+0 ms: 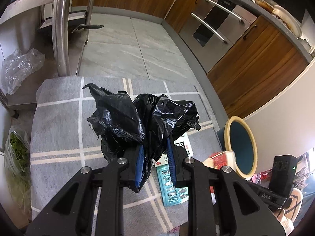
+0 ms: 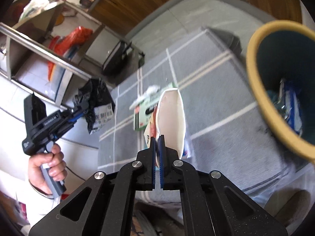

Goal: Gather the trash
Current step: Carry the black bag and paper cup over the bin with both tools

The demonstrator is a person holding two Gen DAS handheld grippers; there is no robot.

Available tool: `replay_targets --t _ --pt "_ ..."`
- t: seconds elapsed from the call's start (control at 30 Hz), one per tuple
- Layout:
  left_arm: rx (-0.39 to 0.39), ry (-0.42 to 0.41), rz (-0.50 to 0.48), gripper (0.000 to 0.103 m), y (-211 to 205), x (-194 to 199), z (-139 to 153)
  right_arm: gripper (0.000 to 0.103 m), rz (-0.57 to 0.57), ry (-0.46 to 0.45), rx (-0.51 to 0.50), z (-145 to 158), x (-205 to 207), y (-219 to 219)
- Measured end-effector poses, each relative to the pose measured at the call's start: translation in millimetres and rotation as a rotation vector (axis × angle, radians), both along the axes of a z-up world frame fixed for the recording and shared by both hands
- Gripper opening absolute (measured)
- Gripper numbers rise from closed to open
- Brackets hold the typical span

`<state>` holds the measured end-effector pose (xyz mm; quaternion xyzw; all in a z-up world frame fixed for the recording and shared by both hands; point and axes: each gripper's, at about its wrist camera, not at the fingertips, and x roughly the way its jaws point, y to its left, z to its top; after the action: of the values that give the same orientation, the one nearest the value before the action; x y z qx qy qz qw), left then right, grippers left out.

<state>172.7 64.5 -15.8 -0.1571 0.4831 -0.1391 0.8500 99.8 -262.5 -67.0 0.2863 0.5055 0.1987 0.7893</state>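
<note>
Leftmost, the left hand-held gripper [image 1: 154, 155] is clenched on a crumpled black plastic bag [image 1: 141, 116], lifted above the grey checked surface [image 1: 59, 127]; a barcode label shows on the bag in the right wrist view; beneath it on the cloth lie a teal blister pack [image 1: 173, 186] and a white printed box [image 2: 145, 110]; further right, the right hand-held gripper [image 2: 157, 137] grasps a squashed white paper cup [image 2: 173, 118] by its rim, held above the cloth; at the far right stands the yellow-rimmed teal bin [image 2: 256, 74], some wrappers [image 2: 289, 106] already inside it.
</note>
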Motion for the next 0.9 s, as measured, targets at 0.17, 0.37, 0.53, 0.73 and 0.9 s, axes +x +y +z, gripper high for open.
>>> replay_targets --t 0.17,0.37,0.53,0.73,0.9 --pt "-0.007 -0.020 -0.001 0.021 -5.9 3.3 9.0 0.004 -0.080 -0.047 -0.033 15.6 -3.3 -28.9" --pt "-0.007 -0.032 -0.037 0.021 -26.3 7.5 15.0 0.004 -0.151 -0.068 -0.048 22.5 -8.2 -58.8" --pt "-0.004 -0.042 -0.083 0.021 -52.2 11.8 20.0 0.004 -0.181 -0.086 -0.080 26.4 -16.6 -72.8" --pt "0.000 -0.055 -0.144 0.021 -87.2 15.1 24.8 0.004 -0.218 -0.123 -0.117 35.9 -24.2 -89.8" --pt "-0.006 -0.074 -0.203 0.021 -120.3 15.5 28.3 0.004 -0.250 -0.156 -0.164 44.4 -30.4 -105.1"
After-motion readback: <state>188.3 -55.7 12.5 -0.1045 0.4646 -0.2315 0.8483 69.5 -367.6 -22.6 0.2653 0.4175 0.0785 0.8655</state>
